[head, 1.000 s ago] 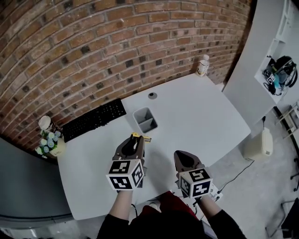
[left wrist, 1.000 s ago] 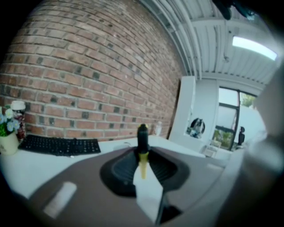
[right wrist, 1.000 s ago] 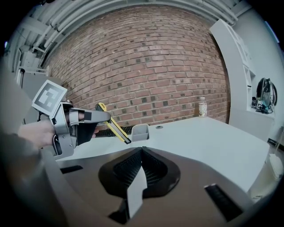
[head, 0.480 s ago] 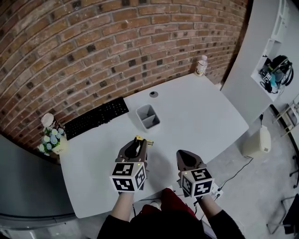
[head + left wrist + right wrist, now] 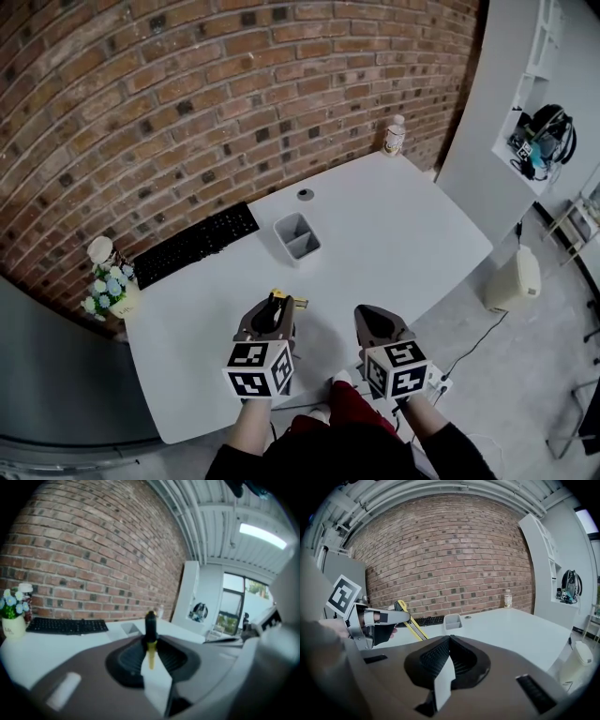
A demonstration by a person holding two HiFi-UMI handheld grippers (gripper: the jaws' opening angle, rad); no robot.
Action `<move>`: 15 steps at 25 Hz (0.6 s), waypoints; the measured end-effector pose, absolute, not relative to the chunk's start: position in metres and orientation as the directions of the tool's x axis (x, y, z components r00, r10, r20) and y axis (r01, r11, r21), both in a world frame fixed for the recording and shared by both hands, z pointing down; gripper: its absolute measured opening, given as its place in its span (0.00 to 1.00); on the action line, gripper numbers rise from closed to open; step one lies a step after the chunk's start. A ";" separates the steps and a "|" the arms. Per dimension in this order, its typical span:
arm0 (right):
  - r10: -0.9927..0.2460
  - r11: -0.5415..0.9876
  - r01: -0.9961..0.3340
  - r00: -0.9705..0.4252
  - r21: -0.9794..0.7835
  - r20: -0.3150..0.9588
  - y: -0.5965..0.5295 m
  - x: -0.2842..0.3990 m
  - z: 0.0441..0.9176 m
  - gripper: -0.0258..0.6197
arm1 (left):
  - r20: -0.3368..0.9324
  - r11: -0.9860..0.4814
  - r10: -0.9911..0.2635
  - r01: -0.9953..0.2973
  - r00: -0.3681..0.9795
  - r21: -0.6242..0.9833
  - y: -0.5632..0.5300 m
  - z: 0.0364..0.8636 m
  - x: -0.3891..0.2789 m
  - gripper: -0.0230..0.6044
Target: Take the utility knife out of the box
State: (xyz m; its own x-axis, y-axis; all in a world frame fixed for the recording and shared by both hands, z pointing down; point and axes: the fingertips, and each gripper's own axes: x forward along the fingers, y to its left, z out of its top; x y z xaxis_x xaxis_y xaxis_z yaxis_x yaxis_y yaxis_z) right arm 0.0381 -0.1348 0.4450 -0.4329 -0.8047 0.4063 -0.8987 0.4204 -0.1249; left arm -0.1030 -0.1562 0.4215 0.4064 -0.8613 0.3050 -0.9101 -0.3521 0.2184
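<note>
A yellow-and-black utility knife (image 5: 284, 301) sticks out of my left gripper (image 5: 273, 310), which is shut on it above the white table (image 5: 394, 216), on the near side. In the left gripper view the knife (image 5: 150, 629) stands up between the jaws. The right gripper view shows the same knife (image 5: 409, 622) slanting down from the left gripper (image 5: 389, 617). The grey two-compartment box (image 5: 297, 238) stands farther back on the table, apart from both grippers. My right gripper (image 5: 368, 317) hovers beside the left one, shut with nothing in it.
A black keyboard (image 5: 192, 246) lies left of the box along the brick wall. A pot of flowers (image 5: 109, 287) stands at the table's left end and a bottle (image 5: 394, 137) at its far right corner. A round cable hole (image 5: 306, 195) sits behind the box.
Both grippers have drawn back from the box toward the table's near edge. The knife has stayed in the left gripper.
</note>
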 end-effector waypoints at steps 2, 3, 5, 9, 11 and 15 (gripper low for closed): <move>-0.808 0.417 -0.900 -0.430 -0.123 0.404 -0.130 0.037 0.444 0.05 | 0.310 -0.350 -0.859 -0.910 0.407 0.223 -0.149 0.424 -0.105 0.15; -0.809 0.416 -0.901 -0.428 -0.122 0.402 -0.128 0.037 0.443 0.05 | 0.311 -0.349 -0.859 -0.910 0.407 0.226 -0.146 0.425 -0.107 0.15; -0.812 0.415 -0.902 -0.426 -0.119 0.399 -0.124 0.035 0.442 0.05 | 0.311 -0.348 -0.859 -0.910 0.406 0.226 -0.141 0.426 -0.109 0.15; -0.812 0.416 -0.902 -0.426 -0.117 0.399 -0.118 0.031 0.441 0.05 | 0.308 -0.348 -0.862 -0.911 0.403 0.221 -0.130 0.424 -0.114 0.15; -0.811 0.415 -0.902 -0.426 -0.118 0.400 -0.113 0.028 0.442 0.05 | 0.310 -0.348 -0.861 -0.912 0.403 0.217 -0.124 0.425 -0.117 0.15; -0.815 0.411 -0.904 -0.422 -0.115 0.397 -0.106 0.024 0.442 0.05 | 0.313 -0.347 -0.862 -0.915 0.398 0.207 -0.113 0.427 -0.122 0.15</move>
State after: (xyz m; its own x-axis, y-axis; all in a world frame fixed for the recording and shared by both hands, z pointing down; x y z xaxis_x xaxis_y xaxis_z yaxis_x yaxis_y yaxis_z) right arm 0.0238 -0.1055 0.4418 -0.4216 -0.8155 0.3965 -0.9041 0.4115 -0.1151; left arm -0.1223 -0.1135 0.4270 0.3982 -0.8621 0.3134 -0.9147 -0.3474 0.2066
